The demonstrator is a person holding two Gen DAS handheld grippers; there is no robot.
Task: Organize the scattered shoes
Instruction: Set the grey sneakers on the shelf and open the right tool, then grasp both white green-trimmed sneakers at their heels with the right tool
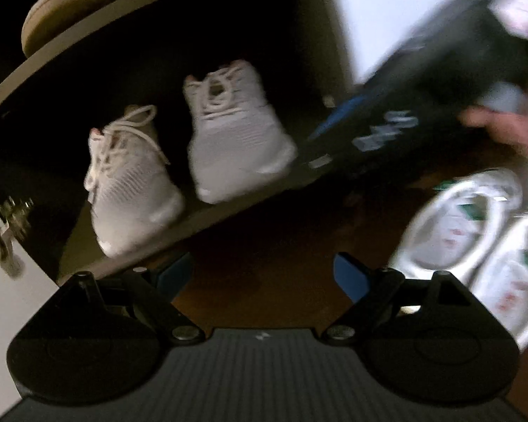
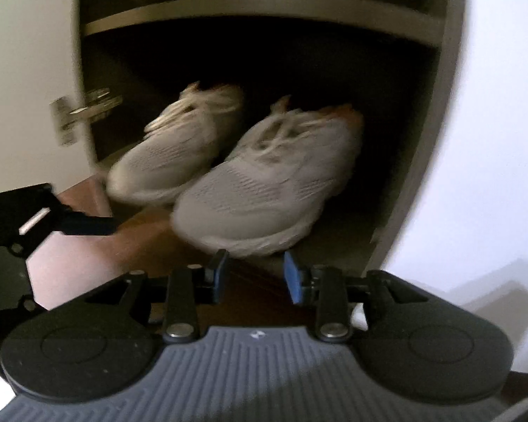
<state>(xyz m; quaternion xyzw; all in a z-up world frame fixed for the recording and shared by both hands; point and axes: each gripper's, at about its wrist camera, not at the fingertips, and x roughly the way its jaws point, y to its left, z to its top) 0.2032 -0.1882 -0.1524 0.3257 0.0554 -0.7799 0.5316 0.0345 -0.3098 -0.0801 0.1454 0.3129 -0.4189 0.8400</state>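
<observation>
While blur leaves all writing unreadable, 2 white sneakers [image 2: 264, 183] sit on the cabinet shelf [image 2: 334, 242] just ahead of the right gripper [image 2: 255, 274], jaws parted, empty; left gripper [image 1: 264, 274] released too.

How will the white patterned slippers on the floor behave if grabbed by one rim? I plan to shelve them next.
The white patterned slippers look open and thin-walled, so probably light, and the rim may flex under the tongs. They lie flat on the wood floor, so tipping seems unlikely, though they might slide if nudged. Blur hides their material.
</observation>
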